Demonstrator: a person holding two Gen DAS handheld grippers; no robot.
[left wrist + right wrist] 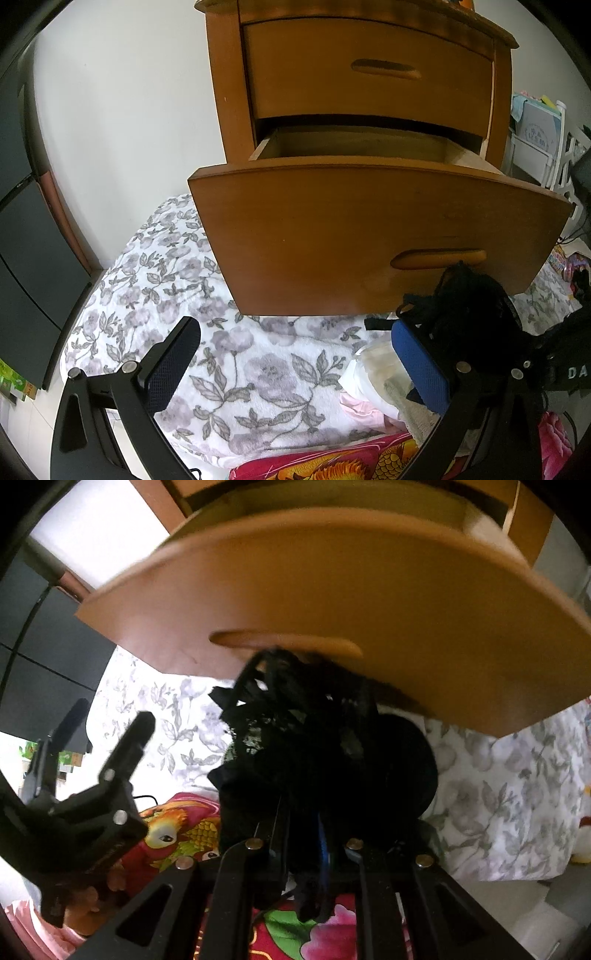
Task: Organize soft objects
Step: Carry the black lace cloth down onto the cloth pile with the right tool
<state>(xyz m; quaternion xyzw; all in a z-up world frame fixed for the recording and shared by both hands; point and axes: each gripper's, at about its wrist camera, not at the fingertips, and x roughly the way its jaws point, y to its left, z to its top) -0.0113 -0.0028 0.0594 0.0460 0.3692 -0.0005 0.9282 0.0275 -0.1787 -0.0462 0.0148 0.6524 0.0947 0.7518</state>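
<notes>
Black lace garment (pixel 295 731), crumpled, openwork mesh with thin straps, bunched into a loose wad. It sits pinched between the narrow jaws of the right gripper (pixel 306 834), fabric spilling over and above the fingers; jaws nearly closed on it. The wad hangs just in front of the lower drawer (pixel 369 229) face, right by the oval recessed handle (pixel 437 258), not inside the drawer.

Drawer is smooth orange-brown wood with a curved front, pulled out of the nightstand (pixel 229 92); its pale inner box looks bare where visible. Upper drawer (pixel 369 74) is closed, same oval handle.

Left gripper (pixel 295 354) jaws stand wide apart with nothing between them: black finger (pixel 173 354) at left, blue textured pad (pixel 421 362) at right. It hovers over the floral fleece blanket (pixel 177 288), fuzzy, white with grey-purple flowers and leaves.

Near the blue pad: pile of pale folded cloths (pixel 376 373), white and cream. Below, a glossy red fabric with a gold fish print (pixel 332 465). Right view is motion-blurred. Dark cabinet panels (pixel 26 266) at far left, white wall behind.
</notes>
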